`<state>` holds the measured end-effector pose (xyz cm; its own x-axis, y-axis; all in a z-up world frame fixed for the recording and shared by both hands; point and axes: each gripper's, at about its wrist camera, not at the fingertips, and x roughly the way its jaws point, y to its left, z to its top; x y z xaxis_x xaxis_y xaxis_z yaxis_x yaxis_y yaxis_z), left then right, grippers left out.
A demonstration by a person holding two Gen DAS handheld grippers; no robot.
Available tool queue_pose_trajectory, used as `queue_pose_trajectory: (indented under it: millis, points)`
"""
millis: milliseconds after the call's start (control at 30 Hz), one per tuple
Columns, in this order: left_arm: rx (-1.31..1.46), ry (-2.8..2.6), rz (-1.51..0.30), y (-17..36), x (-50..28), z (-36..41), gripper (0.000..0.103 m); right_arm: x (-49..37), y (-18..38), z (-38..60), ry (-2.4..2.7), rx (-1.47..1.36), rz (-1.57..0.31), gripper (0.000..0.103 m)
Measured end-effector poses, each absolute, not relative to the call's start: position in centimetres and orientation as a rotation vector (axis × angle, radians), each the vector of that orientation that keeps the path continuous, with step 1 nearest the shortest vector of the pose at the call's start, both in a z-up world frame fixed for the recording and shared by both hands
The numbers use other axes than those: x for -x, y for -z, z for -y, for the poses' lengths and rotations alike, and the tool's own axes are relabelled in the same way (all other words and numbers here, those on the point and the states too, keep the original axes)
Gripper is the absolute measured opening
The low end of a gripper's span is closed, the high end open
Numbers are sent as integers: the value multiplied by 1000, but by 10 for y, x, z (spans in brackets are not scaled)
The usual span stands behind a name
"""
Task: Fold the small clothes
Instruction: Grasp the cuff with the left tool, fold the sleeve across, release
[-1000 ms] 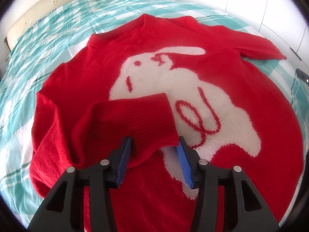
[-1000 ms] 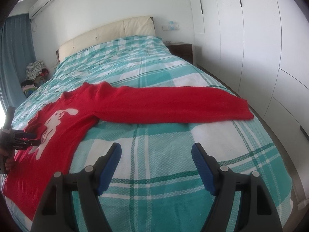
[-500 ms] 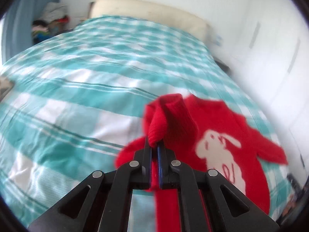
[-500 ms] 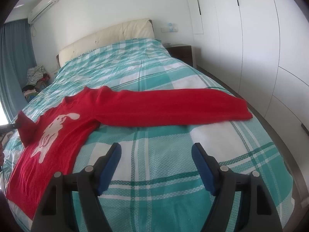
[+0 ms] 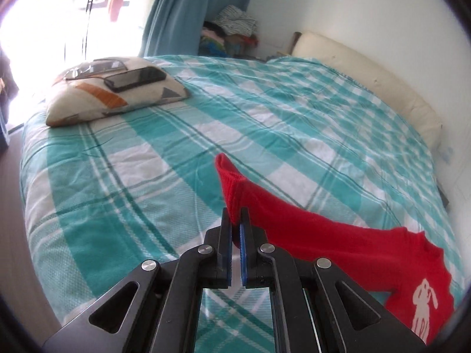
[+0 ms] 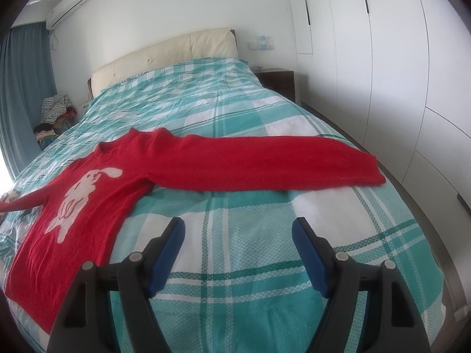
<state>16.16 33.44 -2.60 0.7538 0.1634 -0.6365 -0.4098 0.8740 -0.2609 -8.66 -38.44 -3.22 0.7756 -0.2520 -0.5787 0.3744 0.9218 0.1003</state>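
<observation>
Sweater (image 6: 88,206), red with a white rabbit on the chest, lies flat on the bed (image 6: 235,264), ahead and to the left of the right gripper (image 6: 238,232), whose jaws stand wide with only checked bedcover between them. Its body runs from the hem at the near left edge of the bed to the neck farther up. One sleeve (image 6: 265,164) stretches straight across the bed beyond those jaws, cuff pointing right toward the wardrobe (image 6: 382,58). The other sleeve leaves this view at the far left edge.

That second sleeve (image 5: 309,226) shows fully only in the left wrist view: the left gripper (image 5: 235,223) has its jaws closed on the cuff (image 5: 229,182), which sticks up past the tips, and the sleeve slants away to the right toward the body. Ahead and left of these jaws a pillow (image 5: 112,100) carries a phone (image 5: 135,78), with a curtain (image 5: 194,8) behind.
</observation>
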Motion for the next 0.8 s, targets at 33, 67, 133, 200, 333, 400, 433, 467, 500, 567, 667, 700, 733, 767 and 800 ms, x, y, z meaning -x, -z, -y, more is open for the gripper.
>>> queue_pose_trajectory:
  millis: [33,67,133,200,333,400,433,467,500,567,667,700,733,767,800]
  points:
    - [403,-334,-665,32,-162,-338,2,86,32,384,343,-211,-594,75]
    - [399,-342,-686,39,-165,-340,2,86,33,384,343,-208,-596,75]
    - [392,-365,-725,52,-169,-344,2,85,34,384,343,-204,-600,75]
    - [388,-386,-754,63,-174,-346,2,85,34,384,344,-200,-604,75]
    - [414,-419,-806,86,-177,-356,2,86,34,386,348,-204,-603,75]
    - [443,-426,-825,95,-178,-362,2,87,34,388,352,-214,-602,75]
    - [450,-426,-830,97,-179,-363,2,87,34,389,352,-220,-601,75]
    - [451,-426,-831,98,-179,-364,2,87,34,391,353,-226,-600,75]
    - [447,-428,-833,98,-179,-363,2,88,35,392,354,-232,-600,75]
    - [440,-430,-841,100,-181,-363,2,87,35,395,357,-241,-601,75]
    - [443,-431,-853,103,-183,-364,2,88,36,397,360,-251,-602,75]
    - [444,-431,-853,104,-183,-365,2,88,35,397,362,-251,-601,75]
    - [445,-432,-855,104,-183,-365,2,89,35,397,365,-251,-600,75]
    - [444,-433,-857,105,-184,-366,2,89,35,397,367,-250,-598,75]
    - [445,-434,-859,106,-184,-366,2,90,35,397,369,-252,-597,75]
